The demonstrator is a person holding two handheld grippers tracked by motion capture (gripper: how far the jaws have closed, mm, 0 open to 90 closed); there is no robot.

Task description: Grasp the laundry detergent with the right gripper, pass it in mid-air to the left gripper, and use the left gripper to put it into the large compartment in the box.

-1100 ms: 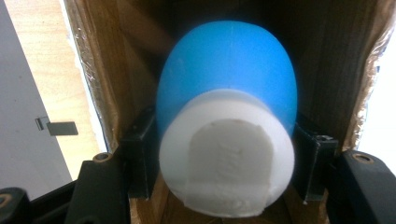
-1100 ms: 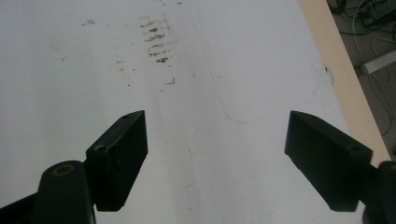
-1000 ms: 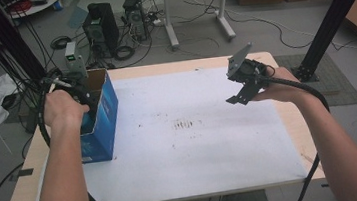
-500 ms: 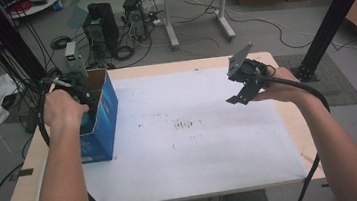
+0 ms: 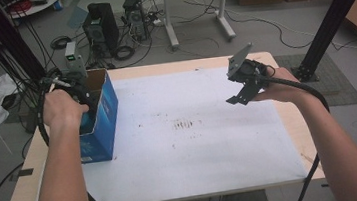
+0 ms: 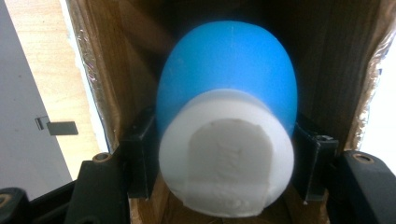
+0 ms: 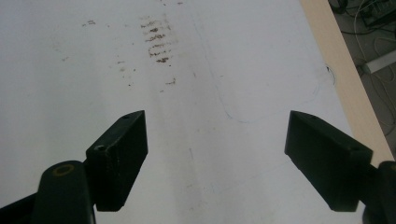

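Left gripper (image 6: 224,182): its jaws are clamped on the white base of a blue and white object (image 6: 227,140), one jaw on each side, as the left gripper view shows.
Where the object is: inside the blue cardboard box (image 5: 102,119), with the brown inner walls close around it (I cannot tell if it touches the bottom of the box).
Left hand (image 5: 61,108): in the high view it is at the open top of the box, at the left side of the table (image 5: 196,144).
Right gripper (image 5: 243,84): held above the right part of the white table cover, jaws standing apart with nothing between them.
What has changed: nothing that I can see; both hands and the box stand as in the earlier high views.
Meaning for the work: the grip seems settled, so I judge the object is ready to be lifted out of the box, or it was just lowered in (the pictures do not decide which).
Risk: the round body could catch on the box wall.
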